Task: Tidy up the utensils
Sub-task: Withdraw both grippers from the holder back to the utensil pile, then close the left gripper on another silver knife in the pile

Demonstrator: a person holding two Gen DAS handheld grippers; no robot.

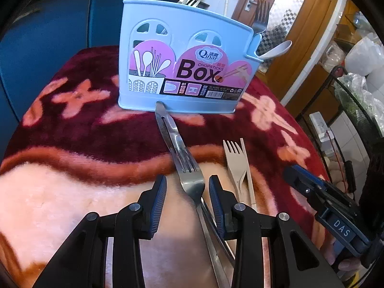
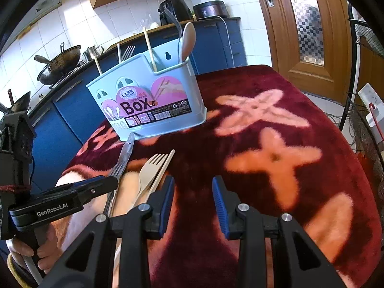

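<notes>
- Left wrist view first: I see the blue utensil box [image 1: 184, 55] standing upright at the far side of the red flowered blanket [image 1: 72, 124], already holding a fork, a spoon and chopsticks.
- Between box and me lie two steel utensils, overlapping end to end. The nearer steel fork [image 1: 193, 184] runs lengthwise away from me, its long axis almost in line with my left gripper [image 1: 187, 192].
- That gripper's jaws stand wide apart, straddling the fork's neck without touching it, so I judge it the nearer hand.
- My right gripper [image 2: 193, 196] hovers spread and empty, just right of the beige fork [image 2: 150, 172].
</notes>
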